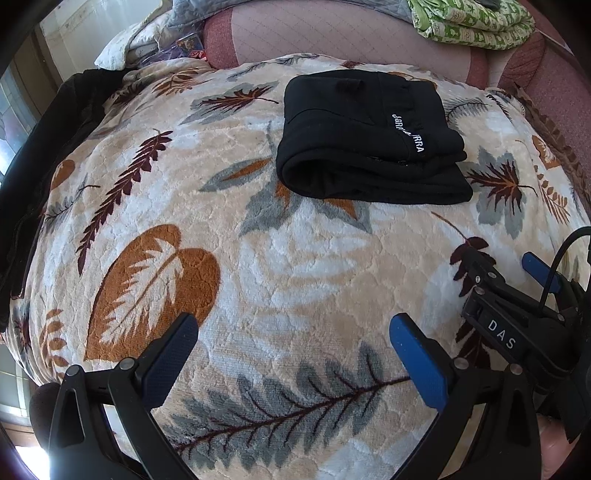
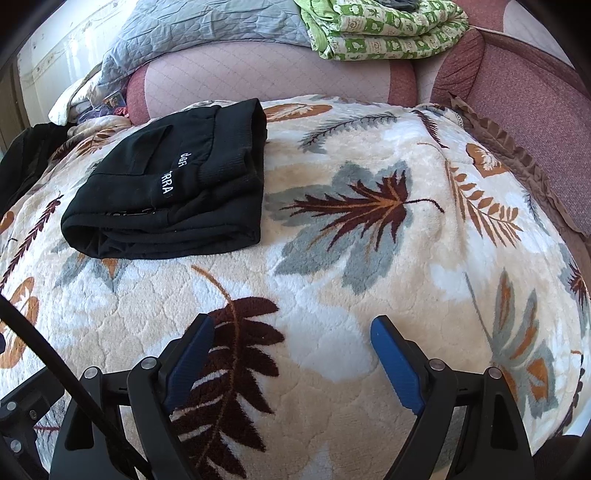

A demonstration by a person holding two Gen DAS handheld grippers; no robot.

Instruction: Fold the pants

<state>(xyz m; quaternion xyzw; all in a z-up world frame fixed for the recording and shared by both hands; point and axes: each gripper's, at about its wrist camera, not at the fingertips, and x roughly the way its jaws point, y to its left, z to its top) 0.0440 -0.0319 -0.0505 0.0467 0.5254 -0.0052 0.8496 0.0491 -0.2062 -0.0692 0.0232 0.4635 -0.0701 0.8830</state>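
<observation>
Both blue-padded grippers, left [image 1: 293, 334] and right [image 2: 291, 338], gape empty over a leaf-patterned plush blanket [image 1: 295, 266]; folded black pants [image 1: 369, 144] lie beyond, green checked quilt [image 2: 384, 29] behind.

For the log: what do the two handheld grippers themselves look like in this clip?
Both are black plastic frames with silver rivets and two fingers faced with textured blue pads. The left gripper and right gripper look identical in build. From the left wrist view, the right unit's body carries white letters "DAS", and a black cable runs from it. No sleeves or hands show clearly.
</observation>
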